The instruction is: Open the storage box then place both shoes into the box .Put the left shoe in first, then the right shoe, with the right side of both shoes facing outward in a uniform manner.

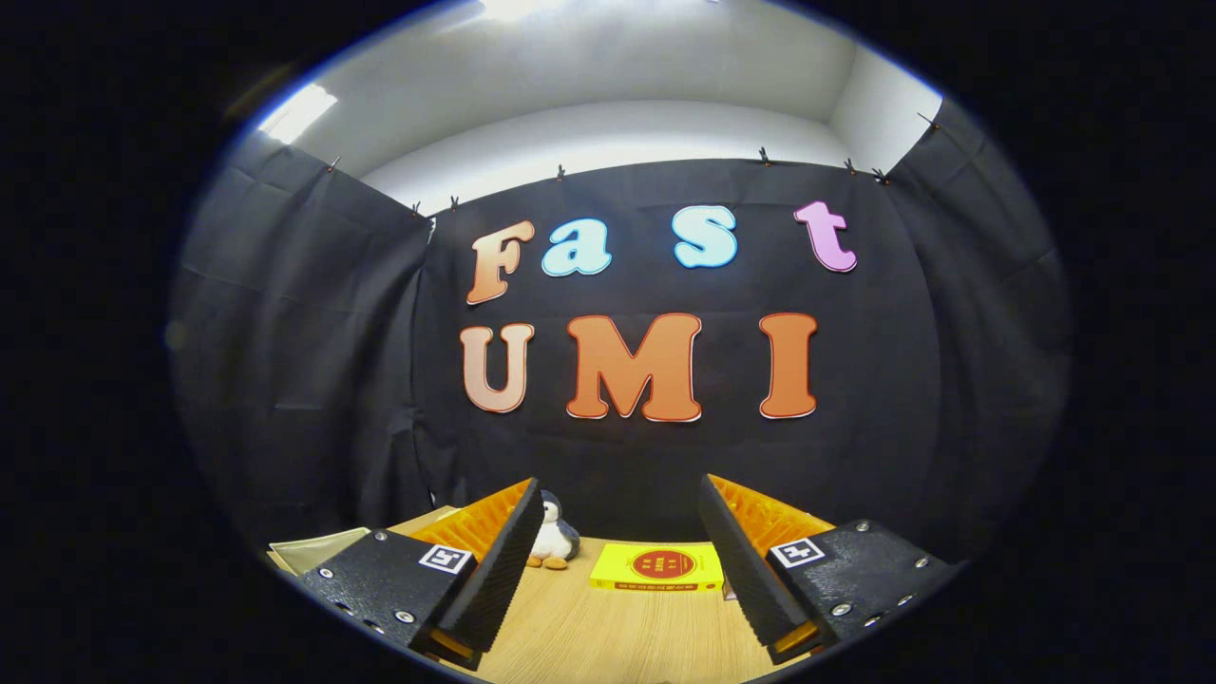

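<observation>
My gripper (617, 551) is held level above a wooden table (608, 636) and stands open, with nothing between its fingers. The left finger (503, 560) and the right finger (746, 560) frame the far part of the tabletop. No shoe or storage box is in sight here.
A yellow flat box (657, 567) lies on the table beyond the fingers, near the back cloth wall. A small penguin plush toy (553, 539) stands left of it, just past the left finger. A pale flat sheet (318, 548) lies at the table's left side.
</observation>
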The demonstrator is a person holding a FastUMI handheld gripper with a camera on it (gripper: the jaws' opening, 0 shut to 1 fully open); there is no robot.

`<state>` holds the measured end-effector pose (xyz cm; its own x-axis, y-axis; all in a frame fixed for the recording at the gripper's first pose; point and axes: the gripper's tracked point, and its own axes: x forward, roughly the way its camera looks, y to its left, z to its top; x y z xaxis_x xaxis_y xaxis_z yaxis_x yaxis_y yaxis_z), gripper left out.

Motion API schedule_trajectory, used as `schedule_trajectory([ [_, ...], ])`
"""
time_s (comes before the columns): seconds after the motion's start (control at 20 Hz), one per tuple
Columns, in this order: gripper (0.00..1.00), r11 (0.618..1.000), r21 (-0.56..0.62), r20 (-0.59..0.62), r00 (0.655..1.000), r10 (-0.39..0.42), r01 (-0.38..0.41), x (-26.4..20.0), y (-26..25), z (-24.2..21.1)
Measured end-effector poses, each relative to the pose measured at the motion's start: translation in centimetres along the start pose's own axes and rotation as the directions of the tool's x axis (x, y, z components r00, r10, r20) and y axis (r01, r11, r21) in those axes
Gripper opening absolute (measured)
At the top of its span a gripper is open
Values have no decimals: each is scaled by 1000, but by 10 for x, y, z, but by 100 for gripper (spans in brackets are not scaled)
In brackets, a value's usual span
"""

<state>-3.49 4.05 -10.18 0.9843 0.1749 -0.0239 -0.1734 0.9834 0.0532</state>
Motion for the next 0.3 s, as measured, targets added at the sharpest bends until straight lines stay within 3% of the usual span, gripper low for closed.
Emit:
schedule_trajectory([
  [0.3,98,1000,25,7,1000,-3,3,1,-5,3],
])
